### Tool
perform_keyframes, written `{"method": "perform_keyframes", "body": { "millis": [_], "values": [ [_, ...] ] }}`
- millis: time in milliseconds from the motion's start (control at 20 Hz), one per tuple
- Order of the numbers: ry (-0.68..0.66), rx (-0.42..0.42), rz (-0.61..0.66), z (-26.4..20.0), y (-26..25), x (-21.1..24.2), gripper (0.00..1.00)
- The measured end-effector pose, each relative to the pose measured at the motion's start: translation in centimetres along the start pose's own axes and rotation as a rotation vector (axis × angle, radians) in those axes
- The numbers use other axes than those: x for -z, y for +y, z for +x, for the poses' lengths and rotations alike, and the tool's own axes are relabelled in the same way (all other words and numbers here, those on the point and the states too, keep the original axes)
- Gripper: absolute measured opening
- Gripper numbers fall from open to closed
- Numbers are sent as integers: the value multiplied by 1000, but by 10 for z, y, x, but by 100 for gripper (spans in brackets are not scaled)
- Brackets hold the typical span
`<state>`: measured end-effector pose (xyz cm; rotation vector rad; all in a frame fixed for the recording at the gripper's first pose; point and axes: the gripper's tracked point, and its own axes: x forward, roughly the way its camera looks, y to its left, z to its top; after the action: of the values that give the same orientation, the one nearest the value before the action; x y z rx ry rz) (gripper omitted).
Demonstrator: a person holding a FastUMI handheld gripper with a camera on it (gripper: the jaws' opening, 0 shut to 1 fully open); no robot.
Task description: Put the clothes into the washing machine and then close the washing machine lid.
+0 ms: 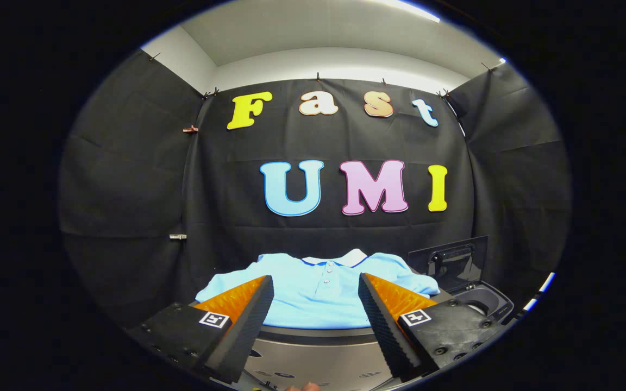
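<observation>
Black-cloth booth, grey surface under me. My gripper (315, 320) is spread wide, holding nothing. One light-blue polo shirt (318, 296) lies flat straight ahead, just beyond my fingertips, collar at the far edge, long axis running away from me. One washing machine (481, 304) sits just beside the shirt to my right, its lid (449, 260) standing open. Judgement: the grab comes first, then a carry right.
</observation>
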<state>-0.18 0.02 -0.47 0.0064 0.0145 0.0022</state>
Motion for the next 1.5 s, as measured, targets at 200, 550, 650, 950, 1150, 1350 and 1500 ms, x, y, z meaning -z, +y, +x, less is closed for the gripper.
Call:
{"method": "perform_keyframes", "body": {
  "millis": [200, 550, 650, 950, 1150, 1350, 1500],
  "values": [
    [22, 1, -3, 5, 0, 3, 98],
    [149, 7, 4, 51, -4, 10, 98],
    [219, 7, 14, 75, -4, 15, 98],
    [568, 51, 57, 130, -21, 71, 99],
    [715, 74, 73, 161, -30, 83, 99],
    [848, 87, 20, 178, -40, 96, 99],
    [939, 81, -7, 178, -40, 110, 99]
  ]
}}
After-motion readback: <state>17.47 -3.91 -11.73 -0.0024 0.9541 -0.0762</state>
